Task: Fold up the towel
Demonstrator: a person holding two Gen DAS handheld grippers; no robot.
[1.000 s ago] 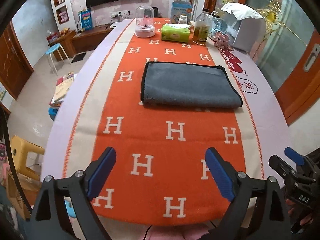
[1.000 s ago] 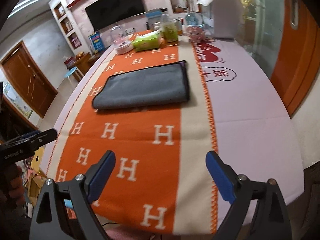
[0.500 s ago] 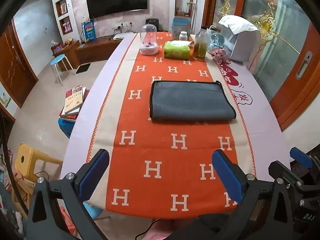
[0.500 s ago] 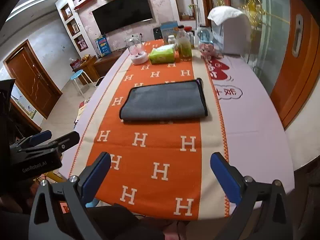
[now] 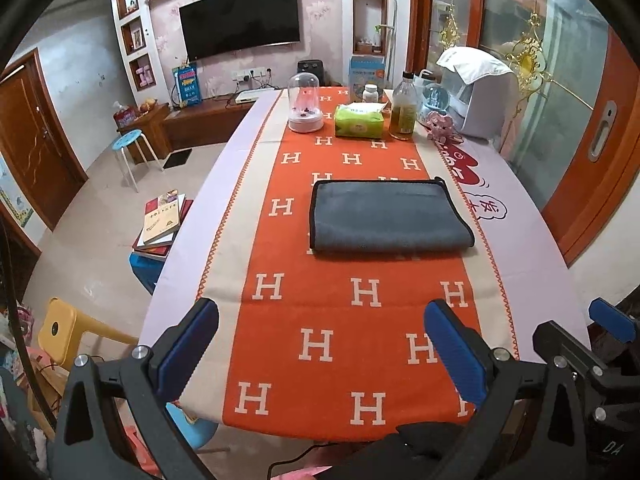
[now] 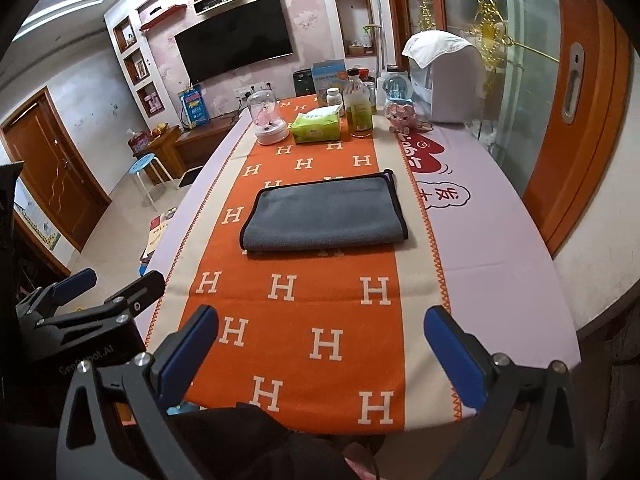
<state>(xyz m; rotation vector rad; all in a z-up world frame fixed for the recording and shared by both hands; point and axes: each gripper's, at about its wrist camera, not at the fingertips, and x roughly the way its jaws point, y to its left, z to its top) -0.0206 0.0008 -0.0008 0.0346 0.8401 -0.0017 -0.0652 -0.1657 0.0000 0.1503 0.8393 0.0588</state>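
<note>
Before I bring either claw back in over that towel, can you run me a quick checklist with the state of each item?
1. Left claw open and holding nothing: ok.
2. Right claw open and holding nothing: ok.
3. Grey towel lying flat on the orange runner, folded in half with its rounded fold on the near side: ok.
4. Path from both claws to the towel free of objects: ok.
5. Clutter kept apart from the towel: the tissue pack, bottle and glass dome stand at the far end: ok.
6. Fold finished to the size wanted: cannot tell.
</note>
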